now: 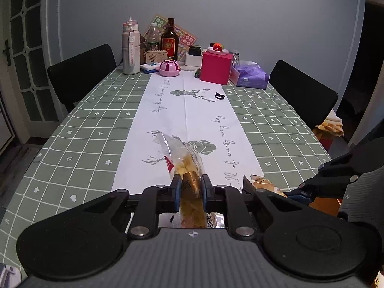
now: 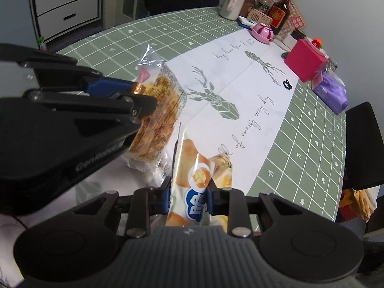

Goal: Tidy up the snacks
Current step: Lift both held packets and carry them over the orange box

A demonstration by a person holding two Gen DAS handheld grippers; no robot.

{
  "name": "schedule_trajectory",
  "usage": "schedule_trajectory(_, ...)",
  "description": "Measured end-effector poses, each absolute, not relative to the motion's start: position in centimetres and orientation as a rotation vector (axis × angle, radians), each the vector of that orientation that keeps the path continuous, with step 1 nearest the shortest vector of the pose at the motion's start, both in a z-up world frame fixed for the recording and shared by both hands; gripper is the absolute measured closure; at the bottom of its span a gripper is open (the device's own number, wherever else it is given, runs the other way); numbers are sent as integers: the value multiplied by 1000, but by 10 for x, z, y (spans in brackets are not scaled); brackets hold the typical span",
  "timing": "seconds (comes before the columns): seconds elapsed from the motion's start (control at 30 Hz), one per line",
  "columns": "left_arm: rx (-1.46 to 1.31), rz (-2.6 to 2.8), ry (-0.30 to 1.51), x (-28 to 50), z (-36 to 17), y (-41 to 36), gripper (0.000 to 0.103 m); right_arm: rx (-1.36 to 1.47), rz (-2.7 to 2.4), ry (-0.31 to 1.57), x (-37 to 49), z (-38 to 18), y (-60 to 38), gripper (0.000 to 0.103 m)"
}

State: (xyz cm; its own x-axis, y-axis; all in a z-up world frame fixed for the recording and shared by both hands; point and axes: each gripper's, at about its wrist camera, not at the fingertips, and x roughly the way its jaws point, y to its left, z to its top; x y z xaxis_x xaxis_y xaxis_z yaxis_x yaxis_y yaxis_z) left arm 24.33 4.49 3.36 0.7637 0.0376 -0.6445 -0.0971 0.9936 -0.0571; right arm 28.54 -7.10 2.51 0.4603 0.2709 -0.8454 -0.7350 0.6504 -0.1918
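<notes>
Both jaws are closed on light, crinkly, slippery packs, cracker bag (image 1: 186, 168) left and bread pack (image 2: 192, 182) right, best gripped mid-body without crushing.

Grey wall (image 1: 240, 12), black chairs (image 1: 81, 72), white drawers (image 2: 64, 4).

A clear snack bag (image 1: 184, 165) sits clamped in the left gripper (image 1: 190, 187) above the table runner (image 1: 192, 110), left of the bread packet (image 2: 195, 182) pinched by the right gripper (image 2: 188, 195); bottles (image 1: 170, 38) and a box (image 1: 216, 68) line the table's far end
</notes>
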Motion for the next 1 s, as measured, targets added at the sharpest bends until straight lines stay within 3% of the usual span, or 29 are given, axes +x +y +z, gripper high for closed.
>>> schedule_trajectory(0.53, 190, -81, 764, 179, 69, -22, 86, -627, 737, 817, 201, 77, -131, 78)
schedule_trajectory(1.0, 511, -242, 653, 163, 99, -94, 86, -727, 616, 824, 182, 89, -200, 78)
